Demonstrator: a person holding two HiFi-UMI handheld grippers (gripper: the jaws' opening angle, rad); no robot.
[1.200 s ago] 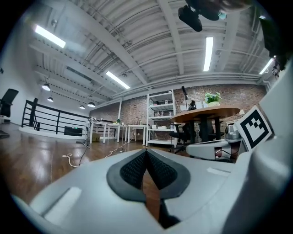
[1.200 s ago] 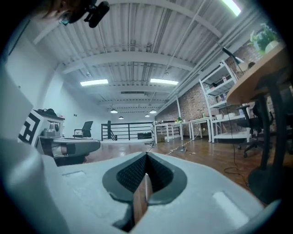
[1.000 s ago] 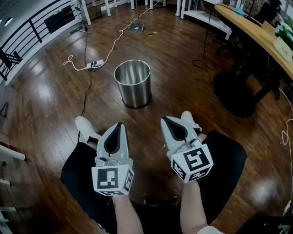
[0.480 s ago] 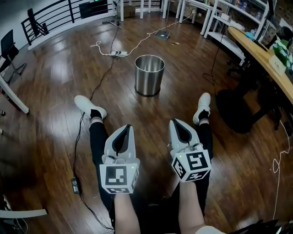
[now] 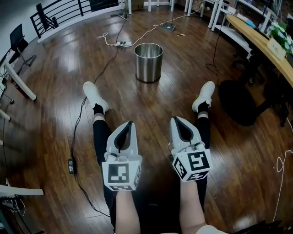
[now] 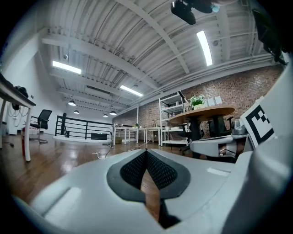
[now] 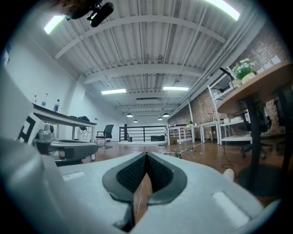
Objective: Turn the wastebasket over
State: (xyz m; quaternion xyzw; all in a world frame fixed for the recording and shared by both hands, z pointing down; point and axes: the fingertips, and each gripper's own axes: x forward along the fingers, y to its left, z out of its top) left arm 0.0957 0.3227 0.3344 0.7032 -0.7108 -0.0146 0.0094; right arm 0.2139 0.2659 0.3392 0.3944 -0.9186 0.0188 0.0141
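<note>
Standing: shiny cyl. steel wastebasket (image 5: 148, 64), wood floor (image 5: 50, 105).

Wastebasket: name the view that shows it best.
Head view: the whole wastebasket stands upright on the floor. The right gripper view catches only its rim beyond the fingers; the left gripper view shows none.

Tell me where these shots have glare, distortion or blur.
Head view: sharp, with ceiling-light glare on the wooden floor and the steel wastebasket; fisheye bends the railing. Left gripper view: black round vignette, ceiling light blown out, left gripper soft up close. Right gripper view: same vignette, curved beams, right gripper slightly blurred.
</note>
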